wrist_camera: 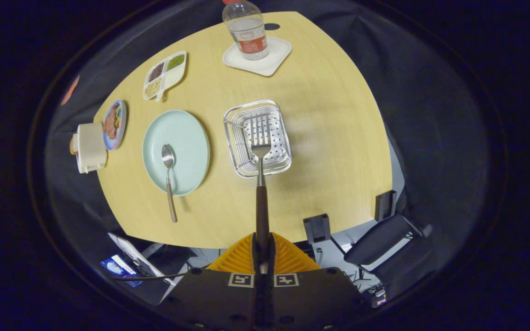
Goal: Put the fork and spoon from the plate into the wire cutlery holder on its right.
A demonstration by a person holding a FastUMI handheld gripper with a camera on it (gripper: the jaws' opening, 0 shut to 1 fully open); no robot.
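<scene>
Jaws are closed tight on the fork (pixel 261 184), pinching its dark handle near the butt end, so the gripper (pixel 262 250) is carrying it out ahead with the tines pointing forward. Fork head is hanging over the wire holder (pixel 236 138), tines sitting above the perforated floor of the basket, roughly mid-basket; whether the tips are touching the floor or just hovering is not clear from this angle. So the step in hand is reading as the fork drop-off, first of two items, about halfway through the task. Next move is calling for lowering the fork further so the head is inside the wire walls, then opening the jaws and letting the handle lean on the rim without tipping out; the handle is long, so it is looking likely to rest against the near wall. After that the spoon (pixel 169 177) is waiting: it is lying on the plate (pixel 191 133) just left of the holder, bowl on the plate, wooden handle sticking off the near rim onto the bench (pixel 329 138). Farther out, a bottle (pixel 245 27) is standing on a white coaster (pixel 276 57) beyond the holder, and a divided snack tray (pixel 166 76) is sitting beyond the plate.
</scene>
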